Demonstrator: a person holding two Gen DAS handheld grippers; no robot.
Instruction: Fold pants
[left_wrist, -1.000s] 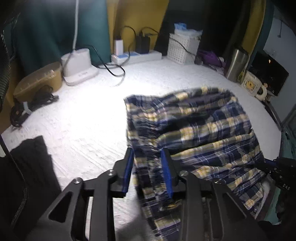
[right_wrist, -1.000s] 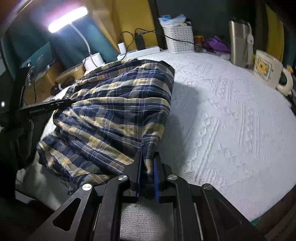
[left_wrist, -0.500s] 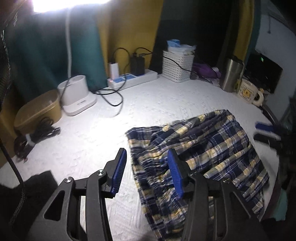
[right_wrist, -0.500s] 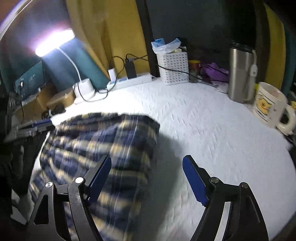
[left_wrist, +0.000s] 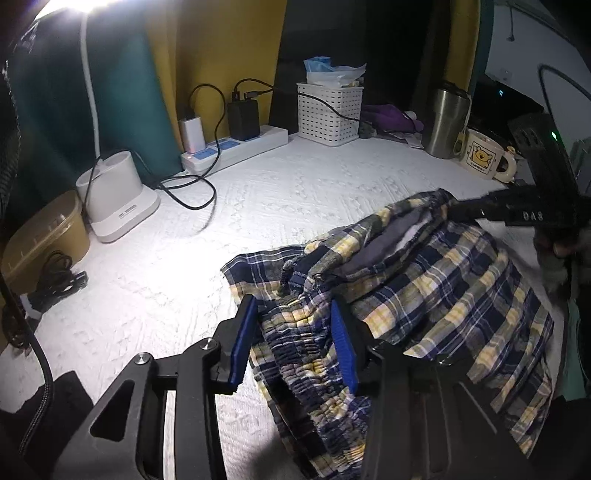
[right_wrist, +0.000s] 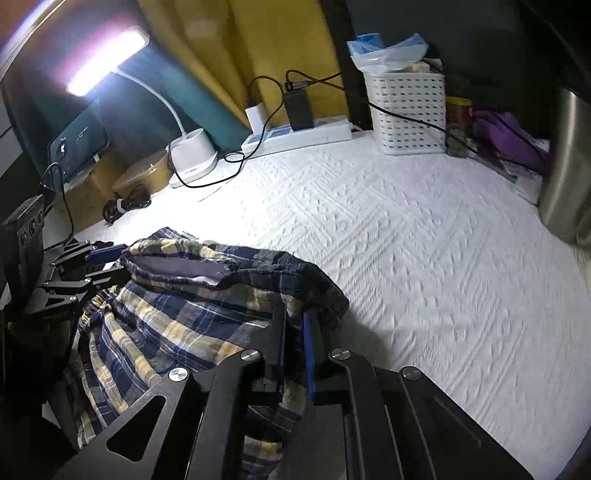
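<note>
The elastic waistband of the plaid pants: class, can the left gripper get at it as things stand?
Probably yes: the waistband already lies between the closing left gripper fingers, nothing blocking.

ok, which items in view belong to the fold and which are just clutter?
Job:
- pants
- left hand-held gripper, closing, waistband between its pads
- right hand-held gripper, shut on pants

Clutter:
- lamp
- power strip
- basket
- tumbler
- mug

The left gripper (left_wrist: 293, 345) angled downward, its blue fingers (left_wrist: 242, 343) closing with plaid cloth bunched between them. The right gripper (right_wrist: 295, 354) tilted down too, fingers (right_wrist: 308, 354) clamped tight on a fabric fold.
</note>
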